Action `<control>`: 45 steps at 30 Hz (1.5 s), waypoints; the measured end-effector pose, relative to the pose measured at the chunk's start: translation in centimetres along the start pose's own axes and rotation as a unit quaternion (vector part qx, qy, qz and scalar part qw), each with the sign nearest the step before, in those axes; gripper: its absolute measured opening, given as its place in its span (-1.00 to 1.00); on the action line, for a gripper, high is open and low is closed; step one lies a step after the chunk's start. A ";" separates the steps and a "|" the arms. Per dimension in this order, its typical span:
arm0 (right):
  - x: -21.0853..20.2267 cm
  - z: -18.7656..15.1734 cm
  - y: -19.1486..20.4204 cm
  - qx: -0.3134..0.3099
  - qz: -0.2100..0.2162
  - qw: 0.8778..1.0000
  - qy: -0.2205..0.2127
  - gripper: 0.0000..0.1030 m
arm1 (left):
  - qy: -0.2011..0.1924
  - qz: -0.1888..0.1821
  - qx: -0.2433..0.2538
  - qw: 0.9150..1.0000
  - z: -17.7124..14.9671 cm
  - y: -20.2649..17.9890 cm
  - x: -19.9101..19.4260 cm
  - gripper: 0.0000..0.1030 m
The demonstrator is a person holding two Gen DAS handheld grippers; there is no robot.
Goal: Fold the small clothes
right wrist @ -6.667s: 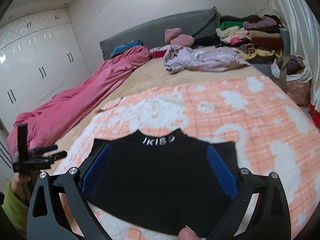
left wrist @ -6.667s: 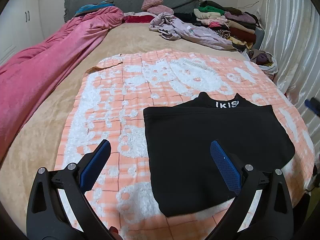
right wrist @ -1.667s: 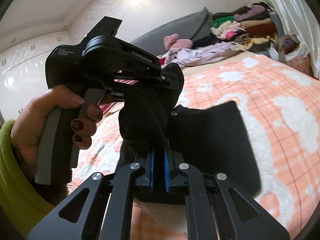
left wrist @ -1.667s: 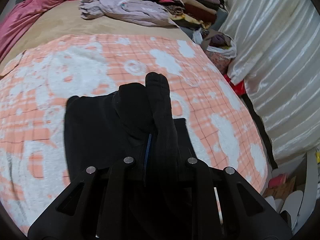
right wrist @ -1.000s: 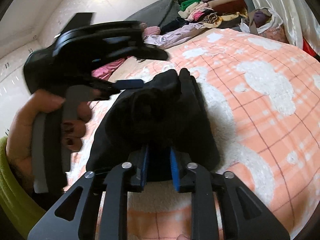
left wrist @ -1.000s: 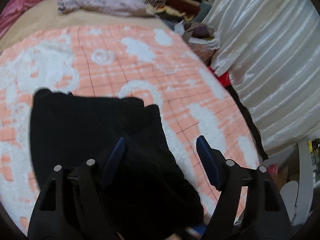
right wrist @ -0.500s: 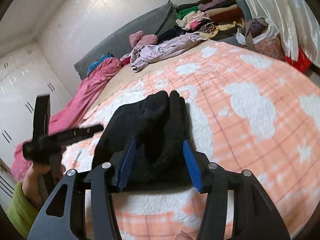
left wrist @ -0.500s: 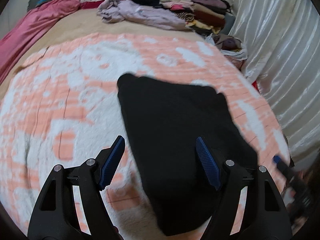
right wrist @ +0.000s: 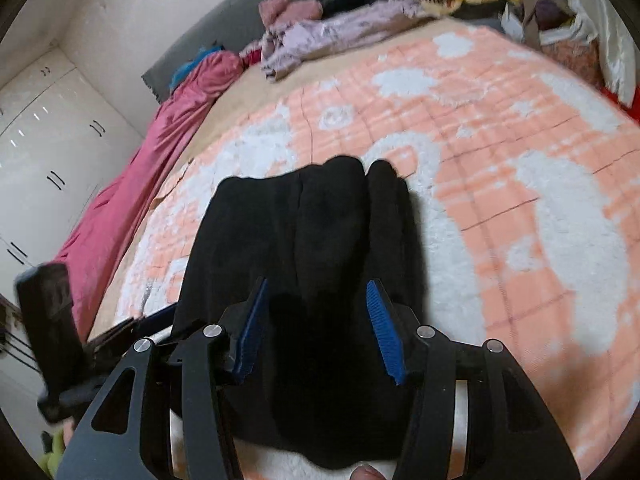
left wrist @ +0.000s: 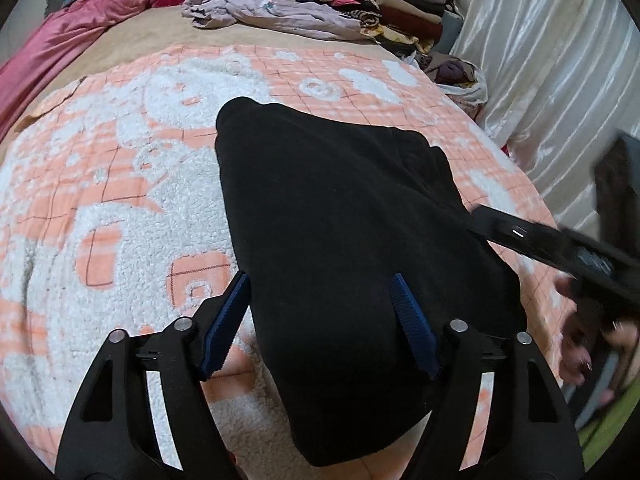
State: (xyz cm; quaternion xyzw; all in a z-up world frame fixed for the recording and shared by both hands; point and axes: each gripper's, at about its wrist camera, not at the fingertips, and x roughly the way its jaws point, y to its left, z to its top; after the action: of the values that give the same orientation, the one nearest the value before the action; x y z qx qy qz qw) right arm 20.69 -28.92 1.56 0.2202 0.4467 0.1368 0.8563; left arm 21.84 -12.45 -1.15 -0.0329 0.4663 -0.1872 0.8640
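A black garment (left wrist: 340, 208) lies folded in a thick bundle on the peach and white blanket (left wrist: 120, 200). My left gripper (left wrist: 319, 280) hovers open over its near end, blue pads wide apart and touching nothing. In the right wrist view the same garment (right wrist: 320, 220) shows soft rolled folds at its far end. My right gripper (right wrist: 316, 282) is open above it, the cloth lying below and between the pads without being pinched. The right gripper's body (left wrist: 560, 244), held by a hand, reaches in from the right edge of the left wrist view.
A pink duvet (left wrist: 60, 40) runs along the left of the bed. A lilac garment (left wrist: 272, 8) and a stack of folded clothes (left wrist: 400, 4) lie at the head. A bag (left wrist: 460, 76) and a white curtain (left wrist: 560, 60) are on the right; white wardrobes (right wrist: 40, 140) on the left.
Both grippers were shut on the black garment. The left one let go first, then the right one opened. Both have drawn back, and the garment now lies folded on the blanket.
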 end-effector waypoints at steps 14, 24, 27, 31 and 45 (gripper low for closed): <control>0.8 2.0 1.4 -0.023 0.008 0.999 -0.027 -0.73 | -0.009 -0.018 -0.001 1.000 0.2 -0.5 -1.0 0.32; 1.7 1.8 0.3 -0.099 -0.112 0.989 -0.019 -0.73 | 0.000 -0.026 0.024 0.999 0.0 -2.7 -0.4 0.39; 2.8 1.2 -0.7 -0.087 -0.117 0.989 -0.018 -0.73 | -0.001 -0.020 0.031 0.999 -0.2 -2.9 -0.3 0.39; 2.4 1.2 -0.6 -0.077 -0.102 0.991 -0.025 -0.57 | 0.005 -0.017 0.026 1.000 -0.2 -2.6 0.0 0.42; -4.4 -1.8 0.0 -0.078 -0.039 0.994 -0.059 -0.07 | 0.002 -0.020 0.015 1.000 -0.3 -2.3 -0.2 0.43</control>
State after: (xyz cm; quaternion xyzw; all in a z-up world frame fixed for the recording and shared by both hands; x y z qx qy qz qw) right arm 16.74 -30.35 3.76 0.1426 0.3913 0.1241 0.9006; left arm 20.82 -14.46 -0.68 -0.0290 0.4642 -0.2117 0.8596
